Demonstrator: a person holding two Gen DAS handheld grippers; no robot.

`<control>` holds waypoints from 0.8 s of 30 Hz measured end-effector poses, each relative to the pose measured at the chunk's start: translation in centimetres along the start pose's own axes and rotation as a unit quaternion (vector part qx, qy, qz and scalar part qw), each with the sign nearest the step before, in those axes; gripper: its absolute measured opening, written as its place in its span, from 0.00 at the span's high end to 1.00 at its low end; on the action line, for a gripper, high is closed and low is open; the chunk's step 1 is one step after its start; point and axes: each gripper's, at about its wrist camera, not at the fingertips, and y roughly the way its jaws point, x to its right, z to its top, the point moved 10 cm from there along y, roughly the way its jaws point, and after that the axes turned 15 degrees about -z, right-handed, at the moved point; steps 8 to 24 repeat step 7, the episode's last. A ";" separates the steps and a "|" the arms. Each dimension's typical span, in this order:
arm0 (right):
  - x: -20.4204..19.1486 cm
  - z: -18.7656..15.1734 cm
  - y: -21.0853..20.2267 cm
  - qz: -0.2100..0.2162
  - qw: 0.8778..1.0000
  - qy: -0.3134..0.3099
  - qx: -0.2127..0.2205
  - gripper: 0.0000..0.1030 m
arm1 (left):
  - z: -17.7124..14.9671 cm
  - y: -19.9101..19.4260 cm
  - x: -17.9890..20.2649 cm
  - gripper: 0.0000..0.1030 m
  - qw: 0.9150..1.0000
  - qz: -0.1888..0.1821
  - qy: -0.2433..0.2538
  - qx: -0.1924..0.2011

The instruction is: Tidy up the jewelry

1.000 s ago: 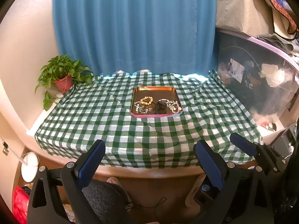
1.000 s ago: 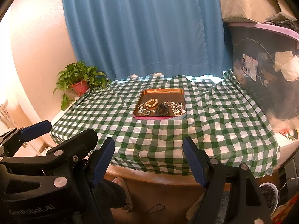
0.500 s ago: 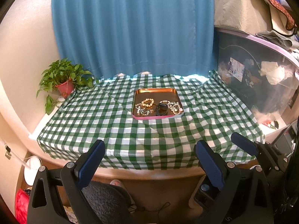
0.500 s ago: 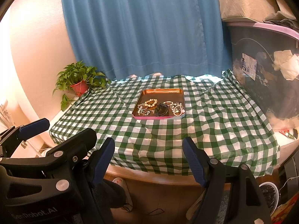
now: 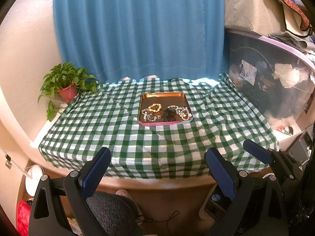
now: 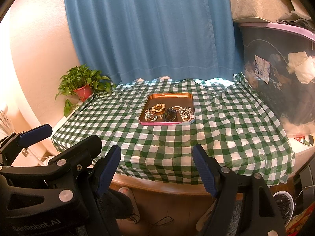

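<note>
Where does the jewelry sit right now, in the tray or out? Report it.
In. The bracelets all lie bunched at the near end of the copper tray; none shows on the checked cloth.

Green-and-white checked cloth (image 5: 122, 129) covers the surface. Copper-orange tray (image 5: 163, 96) with a pink front edge holds a cream bead bracelet (image 5: 155, 107), silvery pieces, and a black item (image 5: 169, 114). Teal-blue curtain (image 5: 137, 29). Green plant (image 5: 65, 76) in a red pot. Black tools carry dark blue pads (image 5: 96, 174).

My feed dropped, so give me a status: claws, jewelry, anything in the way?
Left claw and right claw open, empty, short of the table. Jewelry piled in the tray, untouched. Nothing in the way.
</note>
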 end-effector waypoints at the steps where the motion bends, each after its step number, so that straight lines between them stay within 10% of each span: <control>1: 0.0 0.0 0.0 0.000 1.000 0.000 0.000 0.30 | 0.0 0.0 0.0 0.06 1.000 0.000 0.000 0.000; 24: 0.0 -0.2 0.0 0.001 1.000 0.000 -0.001 0.30 | -0.1 0.1 0.3 0.06 1.000 -0.004 0.002 -0.003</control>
